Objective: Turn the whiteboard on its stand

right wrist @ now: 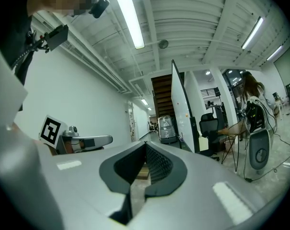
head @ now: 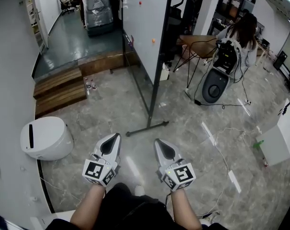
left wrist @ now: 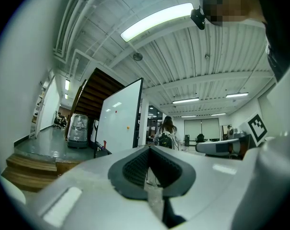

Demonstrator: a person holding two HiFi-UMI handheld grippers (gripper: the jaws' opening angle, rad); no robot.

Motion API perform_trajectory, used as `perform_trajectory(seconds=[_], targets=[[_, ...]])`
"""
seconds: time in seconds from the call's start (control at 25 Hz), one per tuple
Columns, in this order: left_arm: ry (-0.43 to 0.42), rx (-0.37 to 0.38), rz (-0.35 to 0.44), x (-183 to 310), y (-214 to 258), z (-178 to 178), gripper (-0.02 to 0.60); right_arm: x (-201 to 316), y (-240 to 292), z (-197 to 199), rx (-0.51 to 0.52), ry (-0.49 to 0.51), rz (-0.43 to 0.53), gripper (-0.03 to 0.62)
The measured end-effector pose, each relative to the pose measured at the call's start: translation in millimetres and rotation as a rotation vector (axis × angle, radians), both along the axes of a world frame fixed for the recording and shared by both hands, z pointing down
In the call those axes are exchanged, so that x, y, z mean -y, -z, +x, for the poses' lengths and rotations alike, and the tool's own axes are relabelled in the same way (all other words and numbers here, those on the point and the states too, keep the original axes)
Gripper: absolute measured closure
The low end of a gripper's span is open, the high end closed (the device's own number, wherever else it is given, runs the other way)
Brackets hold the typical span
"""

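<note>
**Approach to whiteboard: both tongs closed and empty**

The tall white whiteboard in its black frame point(head: 141, 30) stands ahead of the person on the grey marble-pattern floor point(head: 193, 143), well apart from both grippers. It is seen nearly edge-on in the head view. Its black floor bar point(head: 147, 127) lies between the board and the grippers.

The left gripper point(head: 114, 139) and the right gripper point(head: 160, 143) are held side by side and level, pointing toward the stand. In each gripper view the ribbed pads meet at the tips and nothing is between them (left gripper point(left wrist: 149, 150), right gripper point(right wrist: 145, 145)). Both are therefore recorded as closed and empty.

Step in hand, as judged: approach, with no contact made yet.

- The jaws should be opened before the frame is reached.
- A hold on the black side edge is likely firmer than one on the smooth white face.
- One gripper pushing while the other steadies the frame would probably keep the stand from skidding.
- The floor bar is best kept clear of the feet.

Not resolved:

- The top of the board is cut off at the upper edge of the head view.
- No pivot or clamp can be found in any view, so it cannot be told whether the panel swings within the frame.
- The far foot of the stand is hidden behind the panel, and castors cannot be made out.
- Small red and orange dots on the white face point(left wrist: 118, 123) are too small to identify.
- In the right gripper view the board point(right wrist: 180, 110) shows only as a thin slanted panel.
</note>
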State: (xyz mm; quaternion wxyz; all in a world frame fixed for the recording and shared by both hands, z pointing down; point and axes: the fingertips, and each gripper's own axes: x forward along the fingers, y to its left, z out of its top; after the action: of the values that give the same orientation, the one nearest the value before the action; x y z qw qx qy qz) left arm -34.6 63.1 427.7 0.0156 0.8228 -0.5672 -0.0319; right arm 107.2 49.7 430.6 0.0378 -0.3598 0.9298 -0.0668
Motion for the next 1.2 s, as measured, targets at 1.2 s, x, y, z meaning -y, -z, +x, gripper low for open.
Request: perform_trajectory(seconds=[1.2], targets=[[-0.123,-0.012,-0.022,92.7,-9.8,-9.4,0.578,78.1,-2.6,-10.1,0.001,-0.129,-0.011,0.585]])
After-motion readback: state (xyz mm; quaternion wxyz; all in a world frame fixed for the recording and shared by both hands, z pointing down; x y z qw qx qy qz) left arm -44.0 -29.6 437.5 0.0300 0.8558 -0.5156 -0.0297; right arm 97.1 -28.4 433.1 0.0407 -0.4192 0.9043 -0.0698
